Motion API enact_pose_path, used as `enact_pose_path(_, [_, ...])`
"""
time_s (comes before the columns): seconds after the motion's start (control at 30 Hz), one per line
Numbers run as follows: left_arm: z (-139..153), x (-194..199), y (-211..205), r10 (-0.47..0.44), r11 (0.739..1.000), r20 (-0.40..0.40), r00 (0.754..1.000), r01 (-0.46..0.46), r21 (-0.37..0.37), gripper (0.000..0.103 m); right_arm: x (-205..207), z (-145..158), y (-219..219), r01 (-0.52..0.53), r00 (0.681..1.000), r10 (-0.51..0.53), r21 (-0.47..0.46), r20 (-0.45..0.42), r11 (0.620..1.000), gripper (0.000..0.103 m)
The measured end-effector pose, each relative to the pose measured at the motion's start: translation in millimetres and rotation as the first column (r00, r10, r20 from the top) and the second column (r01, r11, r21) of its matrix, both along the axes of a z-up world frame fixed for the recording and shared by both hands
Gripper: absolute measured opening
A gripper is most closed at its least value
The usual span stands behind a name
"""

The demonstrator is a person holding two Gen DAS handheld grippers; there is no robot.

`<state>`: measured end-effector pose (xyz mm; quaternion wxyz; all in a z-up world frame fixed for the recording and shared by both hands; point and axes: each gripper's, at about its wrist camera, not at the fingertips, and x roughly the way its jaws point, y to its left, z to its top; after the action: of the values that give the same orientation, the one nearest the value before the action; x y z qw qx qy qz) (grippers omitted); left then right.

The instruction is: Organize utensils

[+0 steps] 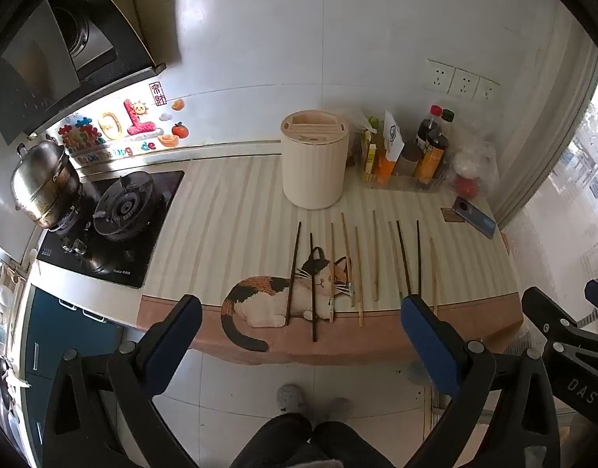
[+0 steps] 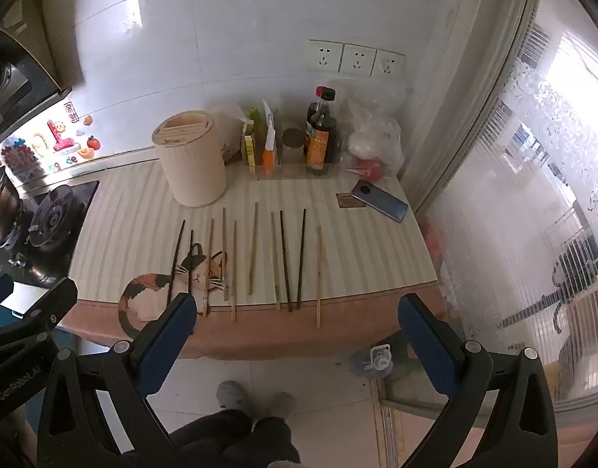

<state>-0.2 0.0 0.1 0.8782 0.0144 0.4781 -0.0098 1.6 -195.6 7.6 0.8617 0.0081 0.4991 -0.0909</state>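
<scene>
Several chopsticks, some dark [image 1: 293, 273] [image 2: 285, 261] and some pale wood [image 1: 375, 255] [image 2: 253, 247], lie side by side on a striped counter mat [image 1: 229, 226] [image 2: 135, 226] with a cat picture. A cream cylindrical utensil holder [image 1: 314, 160] [image 2: 191, 160] with a slotted lid stands behind them. My left gripper [image 1: 301, 312] is open and empty, held in front of the counter's edge. My right gripper [image 2: 297, 312] is open and empty, also short of the counter's edge. The right gripper also shows at the right edge of the left wrist view [image 1: 564, 312].
A gas hob [image 1: 115, 222] with a steel pot [image 1: 45, 183] is at the left. Sauce bottles [image 2: 320, 132], packets and a plastic bag [image 2: 373, 140] stand at the back right by the wall. A phone [image 2: 381, 199] lies near the right corner. My legs and slippers are below.
</scene>
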Motion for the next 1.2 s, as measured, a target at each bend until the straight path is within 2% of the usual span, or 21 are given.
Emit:
enact_pose_path(0.43, [5, -3, -13, -0.008, 1.000, 0.002, 1.000, 0.008, 0.007, 0.103, -5, -1, 5, 0.000, 1.000, 0.000, 0.002, 0.010, 1.000, 0.103])
enact_pose_path(1.2, [14, -3, -6, -0.011, 1.000, 0.002, 1.000, 0.011, -0.009, 0.103, -9, 7, 5, 0.003, 1.000, -0.003, 0.006, 0.023, 1.000, 0.103])
